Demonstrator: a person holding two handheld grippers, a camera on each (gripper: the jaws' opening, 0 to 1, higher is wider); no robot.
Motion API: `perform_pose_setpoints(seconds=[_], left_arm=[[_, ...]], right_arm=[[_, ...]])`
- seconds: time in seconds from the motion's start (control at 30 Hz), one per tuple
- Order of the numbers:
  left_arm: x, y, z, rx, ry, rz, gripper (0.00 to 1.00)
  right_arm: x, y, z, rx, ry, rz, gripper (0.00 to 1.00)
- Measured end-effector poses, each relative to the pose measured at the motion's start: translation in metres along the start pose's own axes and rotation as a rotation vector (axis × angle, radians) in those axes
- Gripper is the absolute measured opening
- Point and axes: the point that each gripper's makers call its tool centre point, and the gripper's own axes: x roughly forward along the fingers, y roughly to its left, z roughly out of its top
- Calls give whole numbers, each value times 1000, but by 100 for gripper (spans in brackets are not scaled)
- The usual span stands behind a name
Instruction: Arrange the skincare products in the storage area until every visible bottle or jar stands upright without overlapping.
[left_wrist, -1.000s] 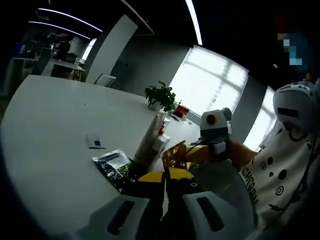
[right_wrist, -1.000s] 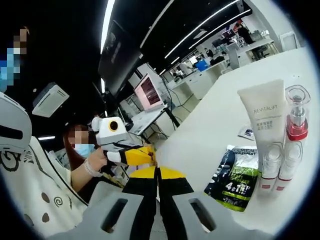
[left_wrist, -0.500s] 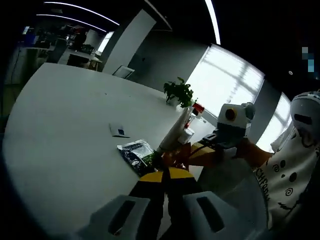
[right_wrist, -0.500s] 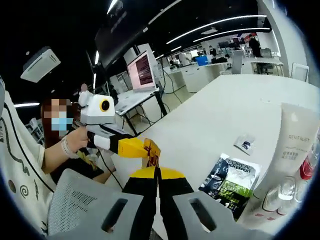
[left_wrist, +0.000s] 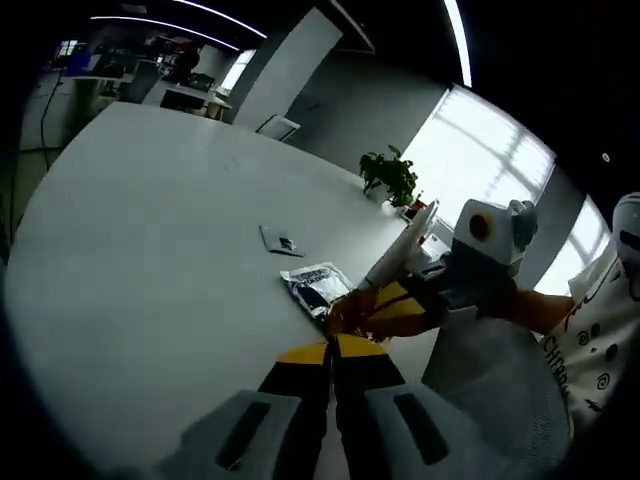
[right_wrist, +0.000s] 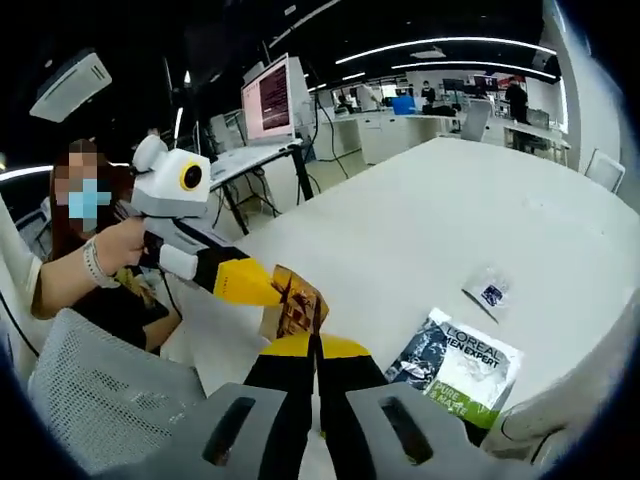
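Left gripper view: white tube leans diagonally, cap down.

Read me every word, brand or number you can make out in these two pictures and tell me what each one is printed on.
"L'OREAL MEN EXPERT": on the green and black sachet lying flat on the white table.
"PURE &": lower on the same sachet; the rest is too blurred.
Small sachet: a dark mark, too small to read.
Brown packet by the gripper tips: its print is unreadable.
Monitor: text lines, too small.
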Motion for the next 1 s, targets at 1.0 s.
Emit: perform_pose_setpoints(seconds=[1.0], left_arm=[[40,54,-5,70,115,140,0]], right_arm=[[49,-49,-18,-37,83,-101,3]])
